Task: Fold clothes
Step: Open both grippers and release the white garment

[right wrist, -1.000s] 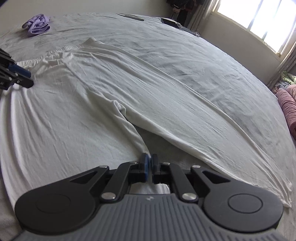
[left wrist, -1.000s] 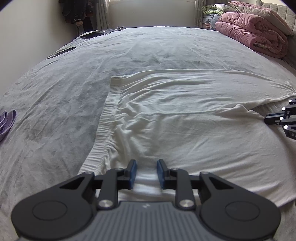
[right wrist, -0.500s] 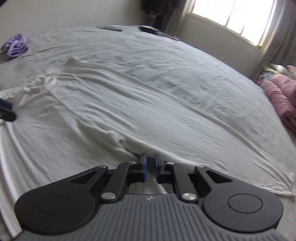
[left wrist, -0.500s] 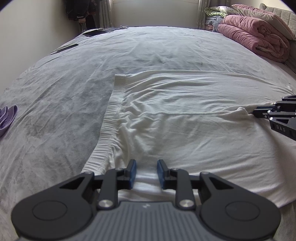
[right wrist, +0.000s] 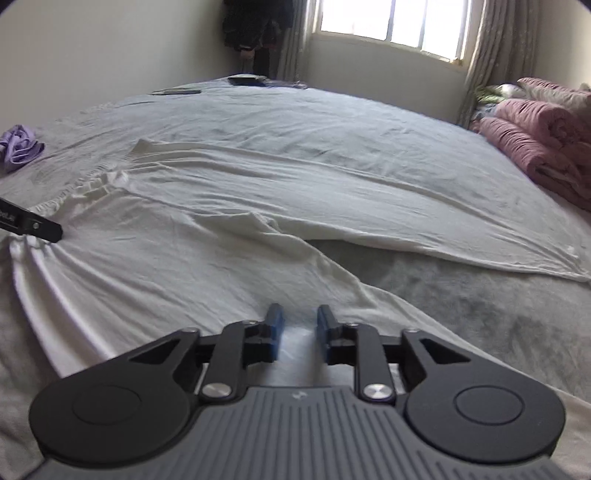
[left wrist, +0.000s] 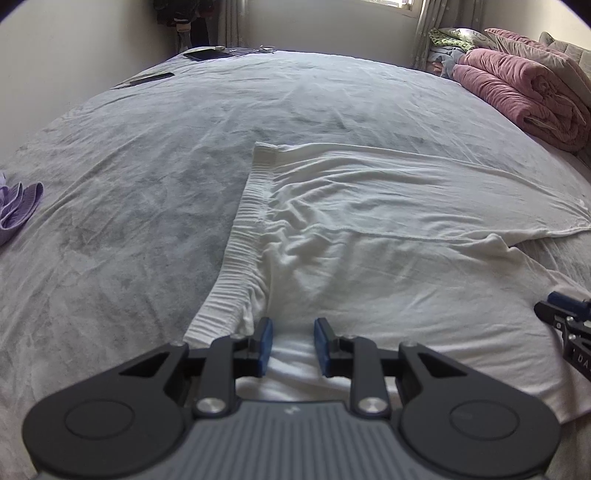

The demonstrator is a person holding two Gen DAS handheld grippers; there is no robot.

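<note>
White trousers (left wrist: 369, 251) lie spread flat on the grey bed, ribbed waistband (left wrist: 243, 229) to the left, the two legs (right wrist: 332, 192) splitting toward the right. My left gripper (left wrist: 293, 330) is open over the near end of the waistband, white cloth showing between its blue pads. My right gripper (right wrist: 297, 319) is open above the nearer trouser leg (right wrist: 207, 266), nothing pinched. The right gripper's tip (left wrist: 561, 314) shows at the right edge of the left wrist view. The left gripper's finger (right wrist: 33, 223) shows at the left edge of the right wrist view.
A purple garment (left wrist: 16, 210) (right wrist: 20, 146) lies at the bed's left side. Rolled pink quilts (left wrist: 524, 92) (right wrist: 543, 136) are stacked at the right. Dark flat objects (left wrist: 151, 77) rest on the far corner of the bed. A window (right wrist: 391, 26) is behind.
My right gripper let go of the crotch fold, opened, and drew back toward the nearer leg. The left gripper stayed open over the waistband, shifting slightly.
</note>
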